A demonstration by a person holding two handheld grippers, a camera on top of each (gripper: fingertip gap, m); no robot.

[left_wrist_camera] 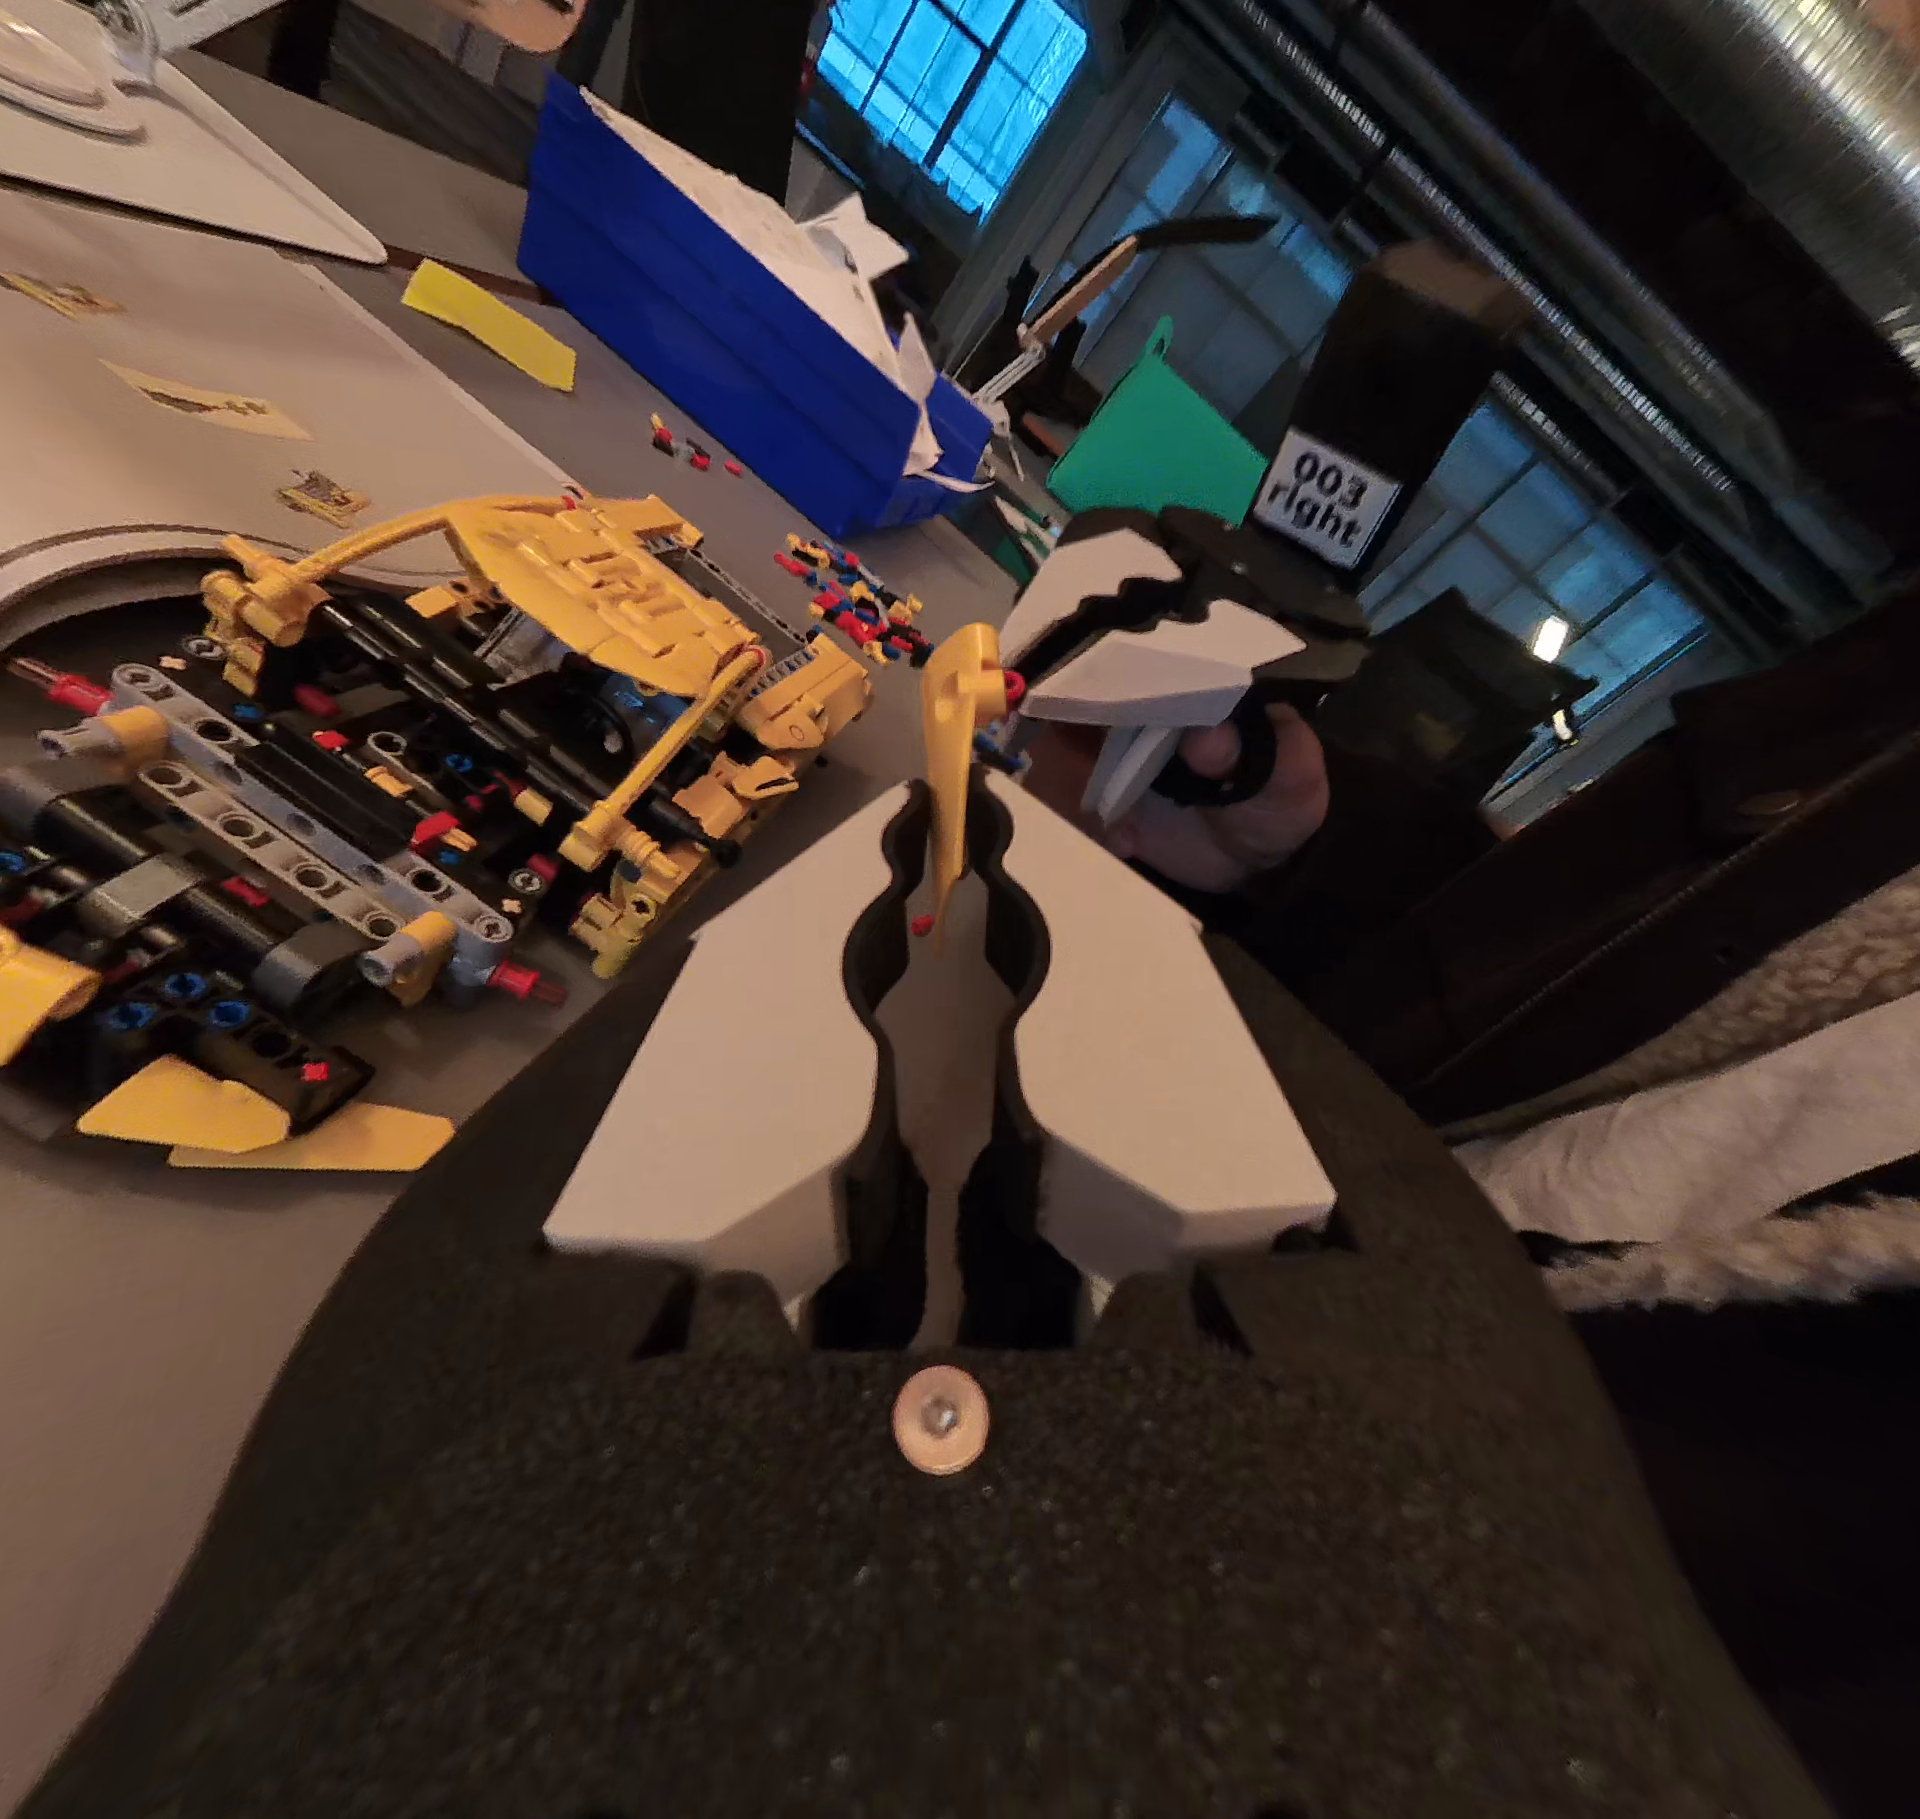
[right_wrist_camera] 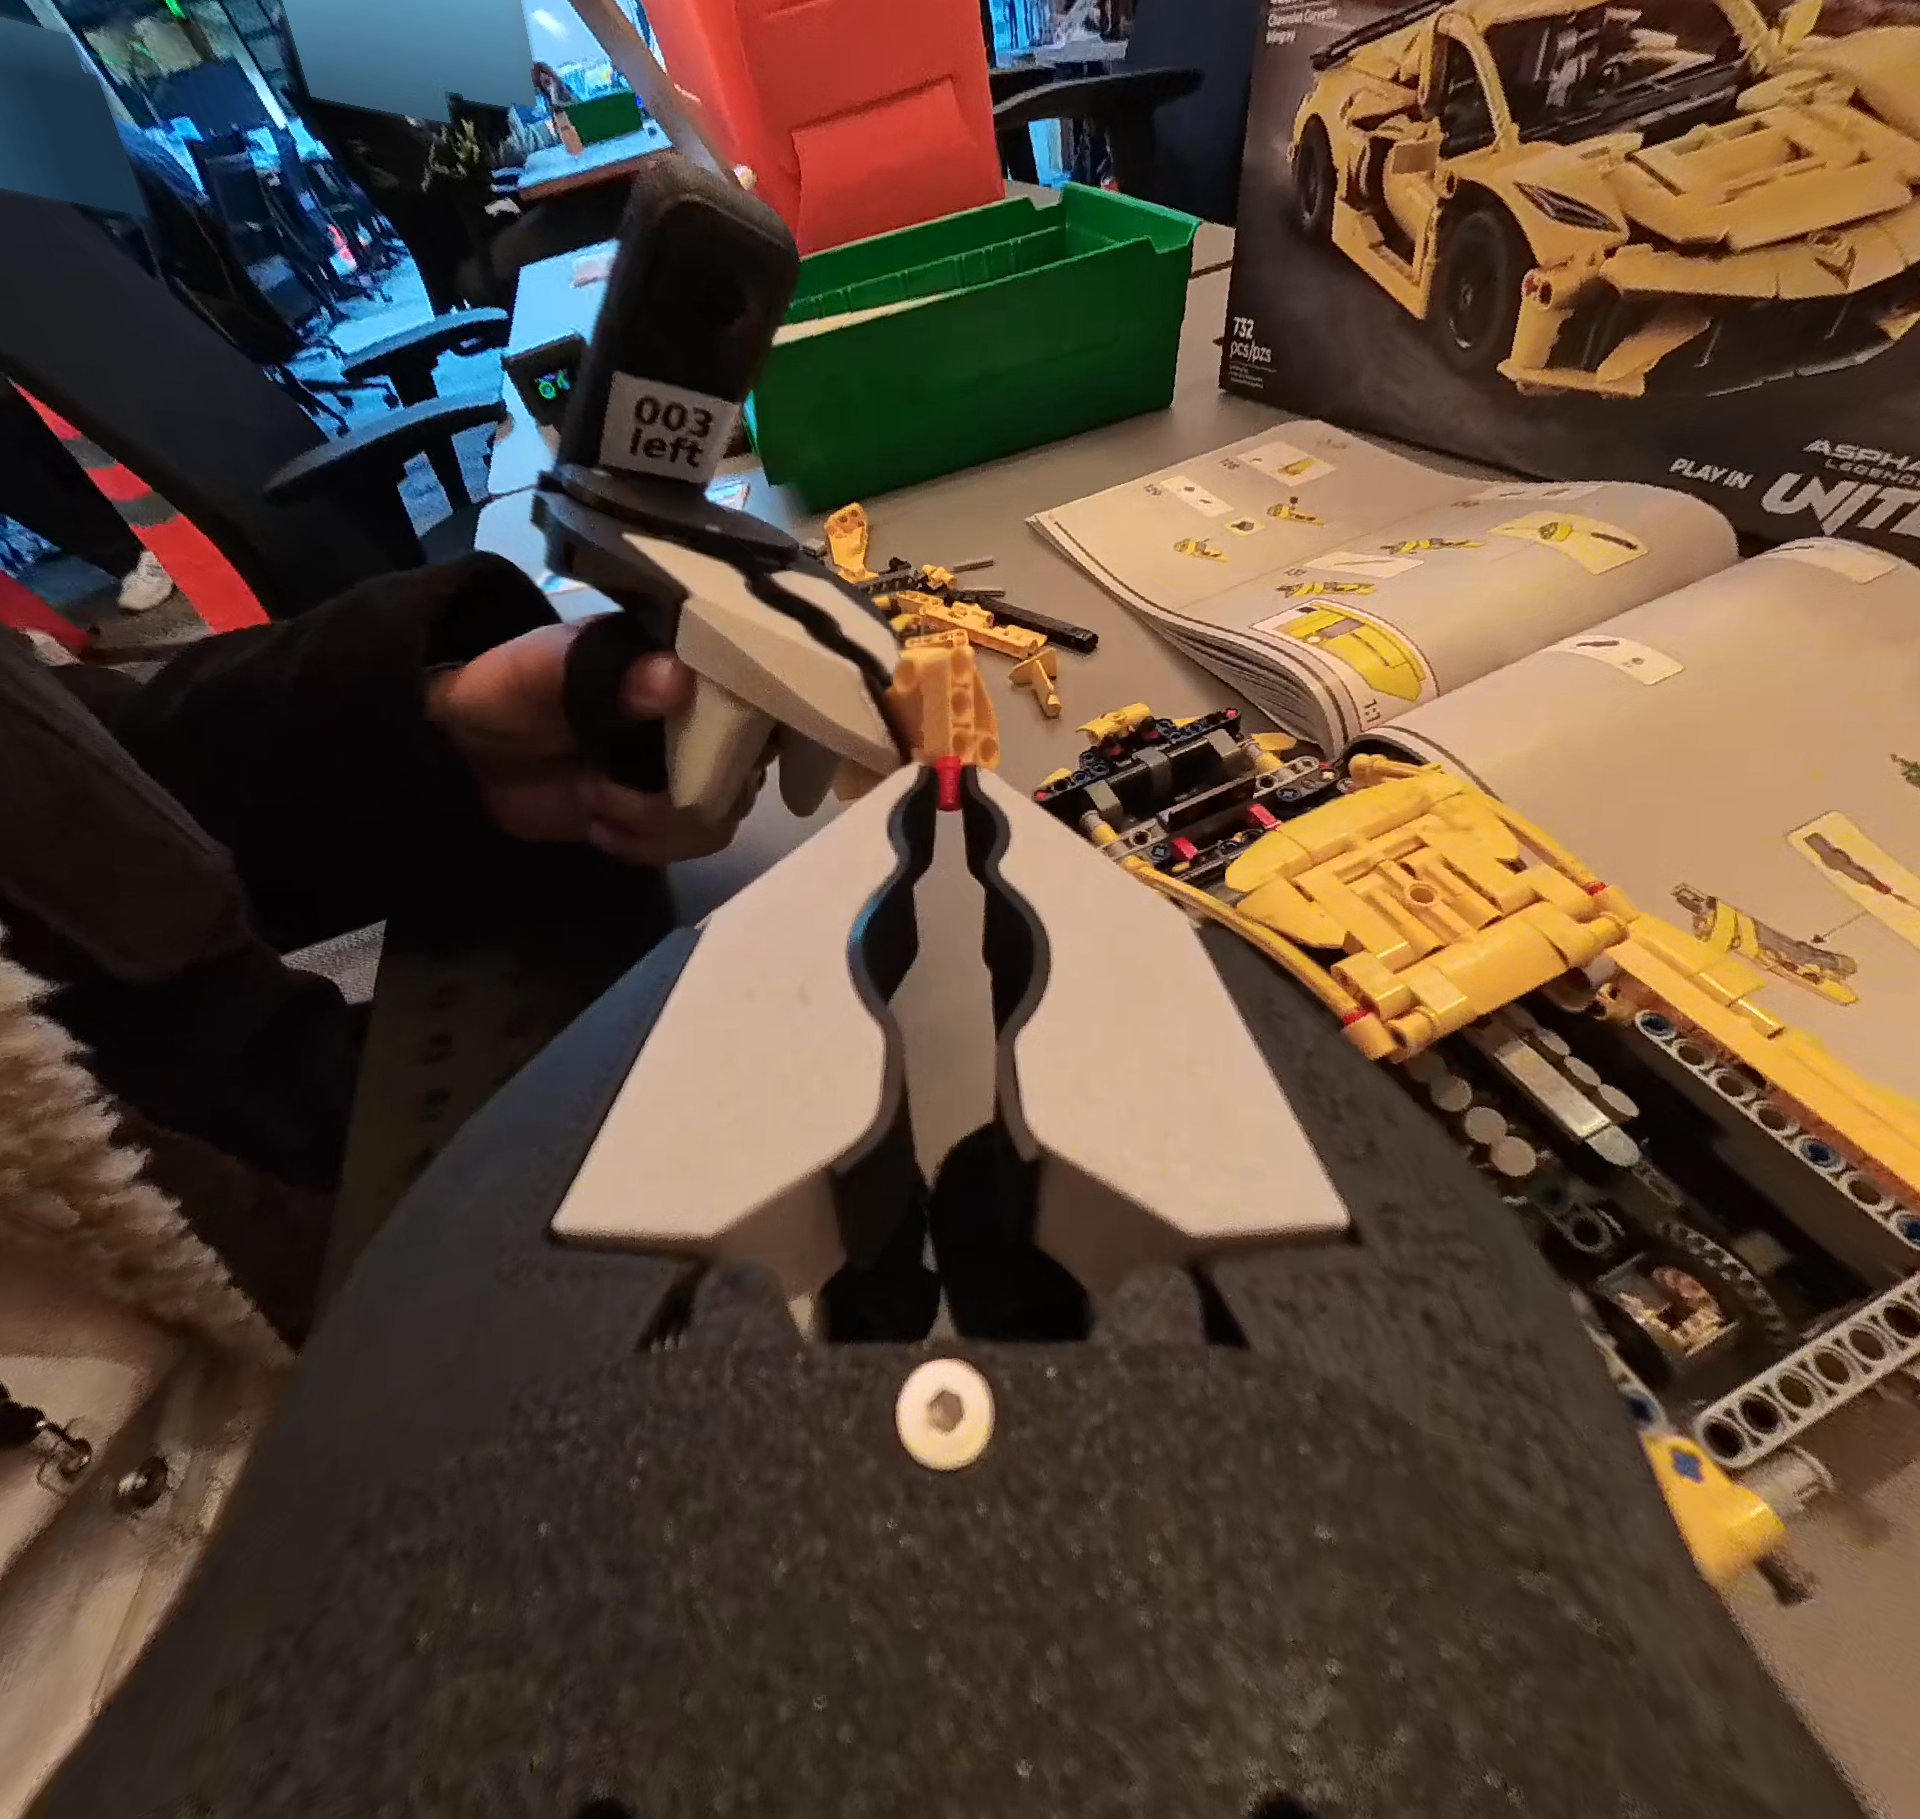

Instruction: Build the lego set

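Yellow lego piece (left_wrist_camera: 954,730) pinched upright at the tips of the left hand-held gripper (left_wrist_camera: 948,803), raised over the counter (left_wrist_camera: 260,1354). Red pin (right_wrist_camera: 947,778) clamped in the narrowed right hand-held gripper (right_wrist_camera: 945,782), touching the piece's side. Part-built yellow car (left_wrist_camera: 436,730) on the counter beside an open instruction booklet (right_wrist_camera: 1455,564), loose parts (left_wrist_camera: 857,606) farther back.

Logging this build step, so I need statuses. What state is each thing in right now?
left gripper: shut on yellow piece
right gripper: shut on red pin
red pin: tip meets yellow piece
car model: partly built, on table
instruction booklet: open
green bin: open-topped
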